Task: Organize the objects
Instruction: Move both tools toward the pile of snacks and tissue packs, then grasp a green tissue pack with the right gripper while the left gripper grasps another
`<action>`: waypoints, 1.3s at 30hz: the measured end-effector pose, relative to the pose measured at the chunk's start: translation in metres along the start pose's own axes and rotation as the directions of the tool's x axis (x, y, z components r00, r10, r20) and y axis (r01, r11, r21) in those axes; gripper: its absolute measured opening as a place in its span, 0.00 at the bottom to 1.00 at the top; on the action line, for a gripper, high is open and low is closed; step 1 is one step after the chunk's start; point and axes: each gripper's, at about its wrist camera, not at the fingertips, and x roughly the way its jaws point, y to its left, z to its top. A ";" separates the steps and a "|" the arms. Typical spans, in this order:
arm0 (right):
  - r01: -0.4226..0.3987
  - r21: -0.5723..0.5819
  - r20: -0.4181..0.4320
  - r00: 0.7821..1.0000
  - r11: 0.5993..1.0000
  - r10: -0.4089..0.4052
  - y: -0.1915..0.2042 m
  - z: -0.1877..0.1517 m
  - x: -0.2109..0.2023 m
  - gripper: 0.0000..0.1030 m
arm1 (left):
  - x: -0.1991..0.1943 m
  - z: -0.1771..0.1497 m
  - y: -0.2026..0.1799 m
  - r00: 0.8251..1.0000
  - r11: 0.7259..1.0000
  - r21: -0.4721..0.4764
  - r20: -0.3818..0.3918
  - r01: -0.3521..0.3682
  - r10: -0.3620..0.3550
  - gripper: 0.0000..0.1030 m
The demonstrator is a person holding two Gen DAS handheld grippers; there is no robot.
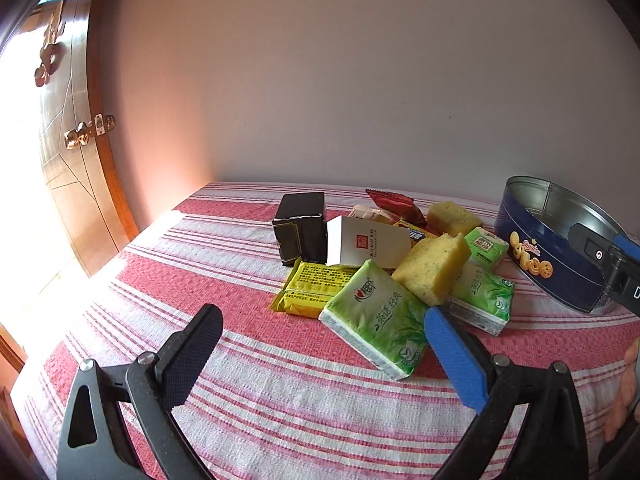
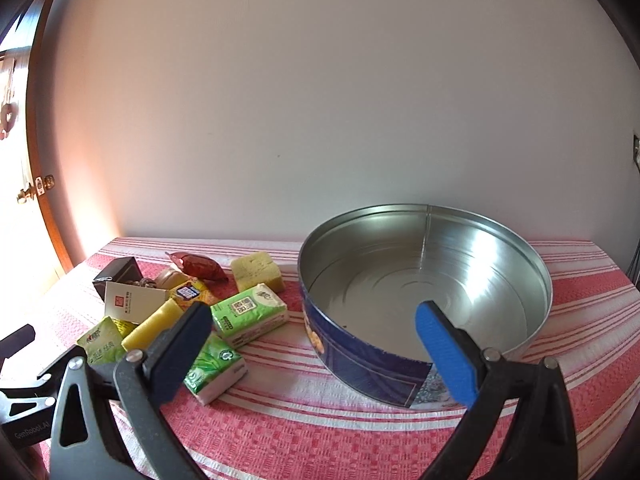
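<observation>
We are just starting to tidy up, we think, because the round blue metal cookie tin (image 2: 424, 292) on the right side of the red and white striped tablecloth (image 1: 280, 400) has nothing in it. All the small things sit in a messy pile to the left of the tin: green packs of tissues (image 1: 376, 316), yellow sponge blocks (image 1: 434, 268), a flat yellow packet (image 1: 316, 288), a white card box (image 1: 368, 246), a black box (image 1: 302, 226) and a red snack wrapper (image 1: 396, 204) at the far side. Our left gripper (image 1: 324, 356) is wide apart and holds nothing, near the closest green tissue pack. Our right gripper (image 2: 312, 344) is also wide apart and holds nothing, in front of the tin. Next we should probably close the left one around that near tissue pack and carry it over into the tin.
</observation>
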 end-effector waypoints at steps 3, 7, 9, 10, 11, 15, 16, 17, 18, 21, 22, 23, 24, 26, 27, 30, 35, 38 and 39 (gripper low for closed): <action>-0.071 -0.028 -0.077 0.995 0.997 0.068 0.014 -0.004 0.012 0.97 | 0.003 -0.010 0.018 0.999 0.999 0.016 -0.043 -0.032 0.033 0.99; -0.154 -0.054 -0.181 0.973 0.987 0.142 0.034 -0.011 0.030 0.93 | 0.007 -0.015 0.040 0.996 0.999 -0.043 -0.092 0.012 -0.016 0.99; -0.188 -0.081 -0.228 0.960 0.979 0.166 0.045 -0.014 0.038 0.93 | 0.011 -0.015 0.043 0.994 0.998 -0.060 -0.107 0.022 -0.028 0.99; -0.193 -0.097 -0.252 0.954 0.976 0.164 0.050 -0.016 0.043 0.93 | 0.011 -0.016 0.043 0.993 0.997 -0.064 -0.113 0.032 -0.039 0.99; -0.197 -0.110 -0.274 0.948 0.974 0.161 0.054 -0.017 0.049 0.93 | 0.010 -0.016 0.043 0.992 0.997 -0.063 -0.119 0.045 -0.052 0.99; -0.232 -0.153 -0.373 0.914 0.961 0.161 0.068 -0.022 0.081 0.93 | 0.004 -0.012 0.031 0.989 0.997 -0.043 -0.126 0.067 -0.072 0.99; -0.244 -0.164 -0.397 0.903 0.956 0.163 0.072 -0.023 0.088 0.93 | 0.004 -0.010 0.029 0.990 0.997 -0.038 -0.123 0.064 -0.068 0.99; -0.252 -0.175 -0.419 0.894 0.952 0.160 0.076 -0.024 0.096 0.92 | 0.004 -0.010 0.027 0.990 0.998 -0.034 -0.124 0.061 -0.064 0.99; -0.262 -0.180 -0.432 0.887 0.948 0.163 0.080 -0.024 0.102 0.87 | 0.005 -0.008 0.025 0.990 0.998 -0.032 -0.129 0.058 -0.061 0.99; -0.292 -0.199 -0.468 0.867 0.935 0.171 0.094 -0.030 0.116 0.70 | 0.008 -0.008 0.021 0.987 0.998 -0.041 -0.147 0.053 -0.058 0.99; -0.294 -0.201 -0.460 0.871 0.935 0.175 0.096 -0.031 0.115 0.66 | 0.010 -0.008 0.020 0.987 0.998 -0.045 -0.152 0.054 -0.061 0.99; -0.303 -0.202 -0.456 0.871 0.931 0.184 0.097 -0.033 0.114 0.63 | 0.010 -0.008 0.018 0.986 0.997 -0.047 -0.155 0.058 -0.064 0.99; -0.301 -0.216 -0.449 0.876 0.929 0.179 0.097 -0.034 0.111 0.57 | 0.011 -0.007 0.015 0.985 0.997 -0.047 -0.155 0.063 -0.069 0.99; -0.324 -0.208 -0.455 0.867 0.923 0.202 0.095 -0.037 0.105 0.51 | 0.012 -0.005 0.007 0.985 0.996 -0.044 -0.152 0.071 -0.077 0.99; -0.344 -0.176 -0.454 0.860 0.922 0.234 0.091 -0.039 0.099 0.51 | 0.014 -0.003 0.002 0.986 0.997 -0.041 -0.151 0.072 -0.077 0.99; -0.363 -0.139 -0.424 0.863 0.922 0.276 0.079 -0.041 0.078 0.51 | 0.023 0.002 -0.012 0.985 0.997 -0.044 -0.155 0.069 -0.075 0.99; -0.331 -0.116 -0.319 0.905 0.936 0.281 0.042 -0.033 0.038 0.51 | 0.049 0.009 -0.032 0.975 0.991 -0.107 -0.199 0.079 -0.099 0.99; -0.283 -0.106 -0.257 0.934 0.953 0.249 0.026 -0.026 0.027 0.52 | 0.067 0.015 -0.043 0.974 0.993 -0.116 -0.219 0.036 -0.061 0.99; -0.265 -0.109 -0.240 0.942 0.958 0.233 0.021 -0.025 0.025 0.52 | 0.072 0.015 -0.044 0.974 0.992 -0.124 -0.222 0.023 -0.051 0.98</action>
